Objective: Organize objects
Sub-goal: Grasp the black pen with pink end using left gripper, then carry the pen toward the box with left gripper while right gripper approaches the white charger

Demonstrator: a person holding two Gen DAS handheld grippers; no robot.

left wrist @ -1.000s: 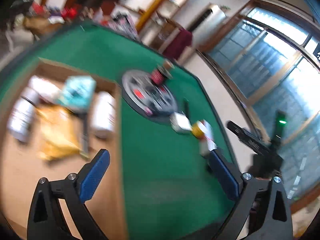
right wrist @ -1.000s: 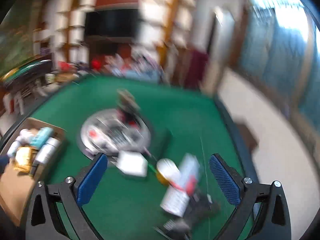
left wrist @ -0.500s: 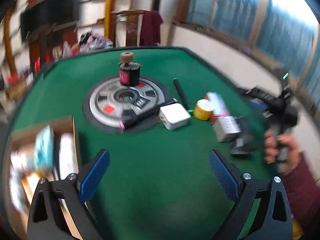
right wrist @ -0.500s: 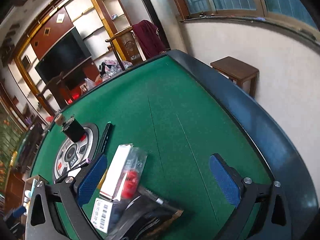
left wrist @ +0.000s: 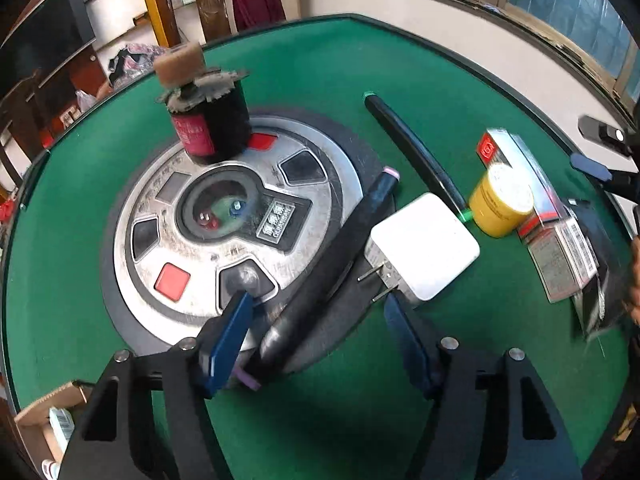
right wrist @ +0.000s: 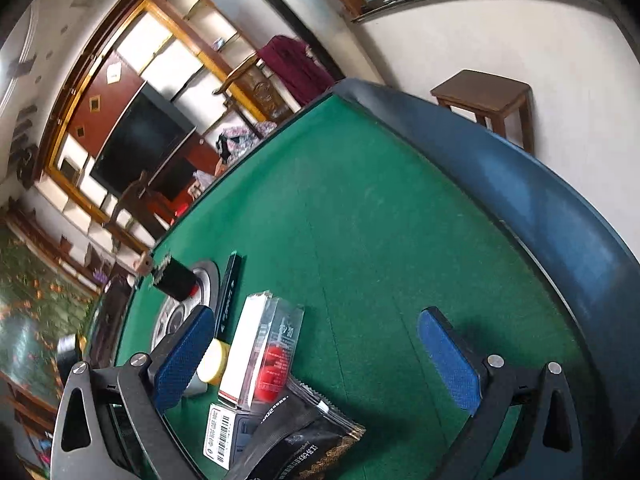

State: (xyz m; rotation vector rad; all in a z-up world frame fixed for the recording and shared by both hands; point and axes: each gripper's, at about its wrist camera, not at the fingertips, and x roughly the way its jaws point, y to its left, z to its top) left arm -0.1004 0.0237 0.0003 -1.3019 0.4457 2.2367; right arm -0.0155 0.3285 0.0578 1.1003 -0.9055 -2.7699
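Observation:
My left gripper (left wrist: 320, 320) is open, low over the green table, with a black marker with purple ends (left wrist: 332, 264) lying between its fingers, untouched. A white plug adapter (left wrist: 424, 248) lies by the right finger. A yellow jar (left wrist: 500, 204), a long black pen (left wrist: 416, 152), a clear red-and-white box (left wrist: 532, 184) and a black pouch (left wrist: 600, 280) lie to the right. My right gripper (right wrist: 316, 352) is open and empty above the same clear box (right wrist: 268, 348) and black pouch (right wrist: 296, 440).
A round silver control panel (left wrist: 224, 236) sits mid-table with a black and red can (left wrist: 212, 124) on it. A cardboard box (left wrist: 44, 420) with items is at the lower left. The padded table rim (right wrist: 520, 184) and a wooden stool (right wrist: 488, 96) are to the right.
My left gripper swung from the cardboard box across to the table's centre and dropped low around the black marker. My right gripper tilted and moved closer over the clear box and pouch.

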